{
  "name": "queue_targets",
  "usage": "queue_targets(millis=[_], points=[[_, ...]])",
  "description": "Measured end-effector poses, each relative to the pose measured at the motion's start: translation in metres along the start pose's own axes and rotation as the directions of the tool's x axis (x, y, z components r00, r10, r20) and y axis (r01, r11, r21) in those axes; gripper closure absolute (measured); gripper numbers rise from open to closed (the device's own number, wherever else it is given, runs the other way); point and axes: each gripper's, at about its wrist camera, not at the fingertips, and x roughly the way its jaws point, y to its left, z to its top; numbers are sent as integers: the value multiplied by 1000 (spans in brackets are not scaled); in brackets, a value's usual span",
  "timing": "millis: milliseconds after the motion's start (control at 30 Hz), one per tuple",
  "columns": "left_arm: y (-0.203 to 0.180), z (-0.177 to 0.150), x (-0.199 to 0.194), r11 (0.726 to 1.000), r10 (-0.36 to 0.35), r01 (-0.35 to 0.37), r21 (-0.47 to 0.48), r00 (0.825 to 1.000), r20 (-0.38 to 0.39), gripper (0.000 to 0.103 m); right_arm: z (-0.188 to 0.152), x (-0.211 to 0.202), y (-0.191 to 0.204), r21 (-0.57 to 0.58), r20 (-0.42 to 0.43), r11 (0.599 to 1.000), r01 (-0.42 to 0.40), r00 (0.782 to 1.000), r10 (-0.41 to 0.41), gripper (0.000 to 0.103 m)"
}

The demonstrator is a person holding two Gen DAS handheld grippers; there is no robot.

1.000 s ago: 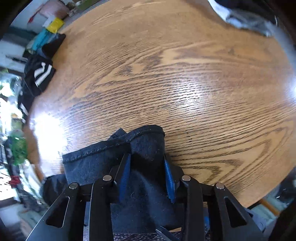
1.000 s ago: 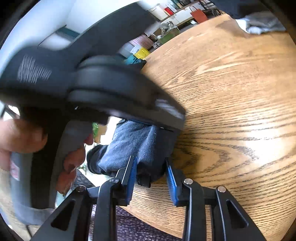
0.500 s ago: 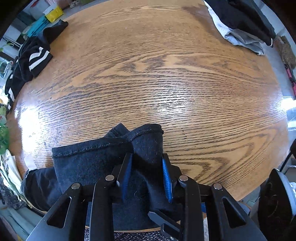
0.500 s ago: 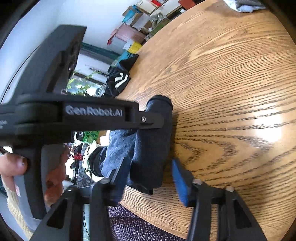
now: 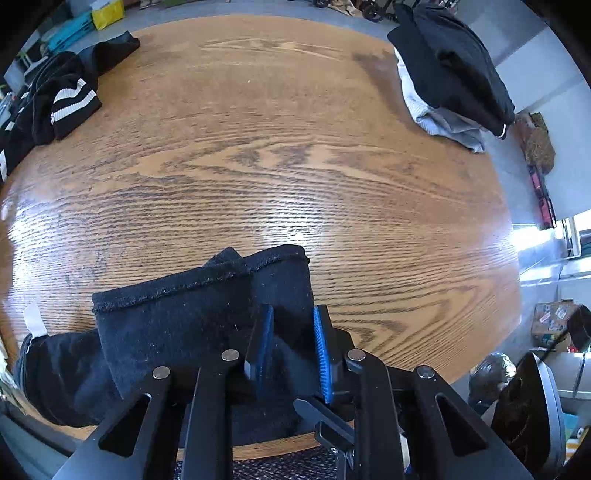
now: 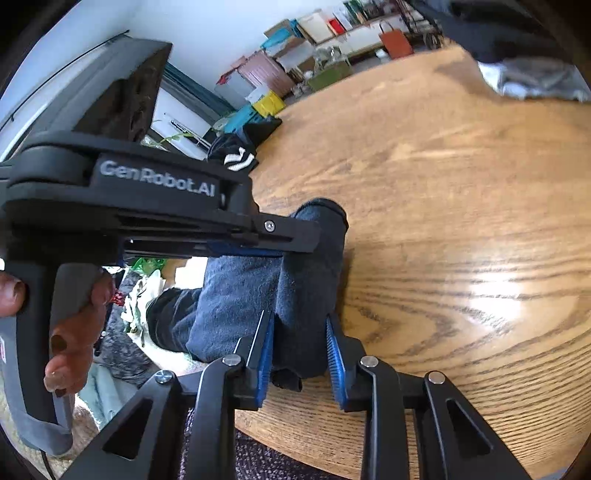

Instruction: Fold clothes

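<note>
While both my grippers' jaws have just been closing, the left gripper (image 5: 291, 338) and right gripper (image 6: 299, 350) each pinch a fold of the dark garment (image 5: 192, 321) at the table's (image 5: 295, 166) near edge. Thick cloth could slip free. Its far-left end hangs off, hidden.

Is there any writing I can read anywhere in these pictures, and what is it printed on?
"GenRobot.AI": pale letters on the black body of the left tongs, seen from the right camera.
Boxes on the shelves behind the table: any print is too small and blurred to read.
Black garment with white stripes: a pattern, no letters.
Nothing else readable.
</note>
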Motion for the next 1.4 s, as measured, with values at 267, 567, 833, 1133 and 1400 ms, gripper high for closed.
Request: queue_targets(millis=[267,567,833,1133,1400], points=[[-47,22,-9,997,-64,64,52,998,15,88,21,-22,-2,-20,76,992,122,990,-120,77],[-88,33,-17,959,-269,264,108,962,42,91,53,-74,-23,-21,194,952,306,935,-297,78],[-47,33,-19,952,-296,297,-69,955,37,89,41,-82,-27,-36,188,942,334,928,-322,79],[-98,41,-6,967,-255,255,-6,966,-42,42,16,-87,-85,166,111,969,185,973,-205,77],[-115,30,21,997,-48,53,49,994,-94,42,4,-79,-128,255,95,967,2,995,-27,63]])
